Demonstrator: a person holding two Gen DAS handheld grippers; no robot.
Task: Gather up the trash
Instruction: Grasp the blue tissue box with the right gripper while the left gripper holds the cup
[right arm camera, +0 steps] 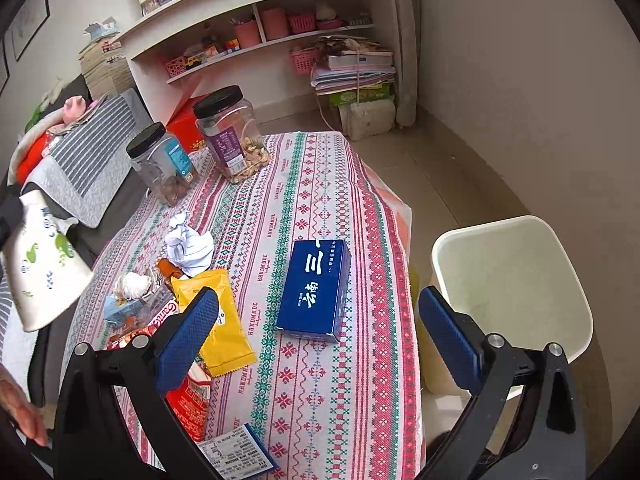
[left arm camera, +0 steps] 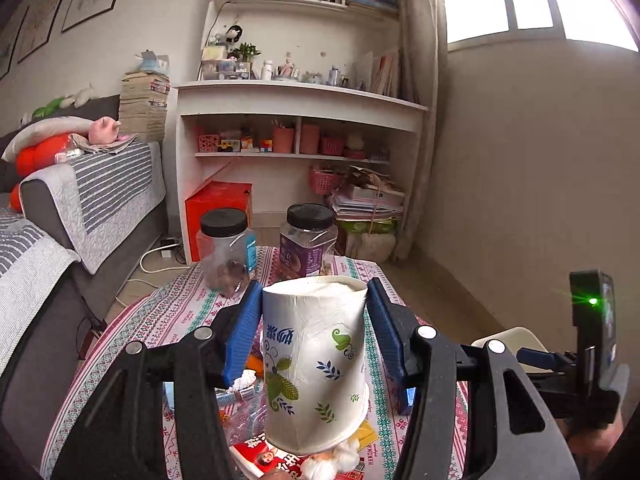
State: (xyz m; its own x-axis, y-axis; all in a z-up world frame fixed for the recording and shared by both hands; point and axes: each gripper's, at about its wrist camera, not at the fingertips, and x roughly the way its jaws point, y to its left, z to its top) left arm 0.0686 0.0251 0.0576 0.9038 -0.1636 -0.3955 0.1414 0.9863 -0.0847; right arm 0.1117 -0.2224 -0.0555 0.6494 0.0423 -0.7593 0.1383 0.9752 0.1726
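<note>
My left gripper (left arm camera: 314, 332) is shut on a white paper cup (left arm camera: 316, 364) with green leaf print, held upside down above the table's trash pile; the cup also shows in the right wrist view (right arm camera: 44, 268) at far left. My right gripper (right arm camera: 320, 320) is open and empty, hovering over the table's near right edge. Between its fingers lies a blue box (right arm camera: 316, 290). Trash lies on the patterned tablecloth (right arm camera: 320, 400): a yellow wrapper (right arm camera: 218, 316), crumpled white paper (right arm camera: 190, 248), a red packet (right arm camera: 190, 404), tissue bits (right arm camera: 130, 284). A cream bin (right arm camera: 516, 280) stands on the floor right of the table.
Two black-lidded clear jars (right arm camera: 160, 164) (right arm camera: 232, 136) stand at the table's far end. A printed label (right arm camera: 236, 452) lies at the near edge. A grey sofa (left arm camera: 80, 216) is on the left, white shelves (left arm camera: 300, 120) behind. The right gripper's body (left arm camera: 592, 340) shows at right in the left wrist view.
</note>
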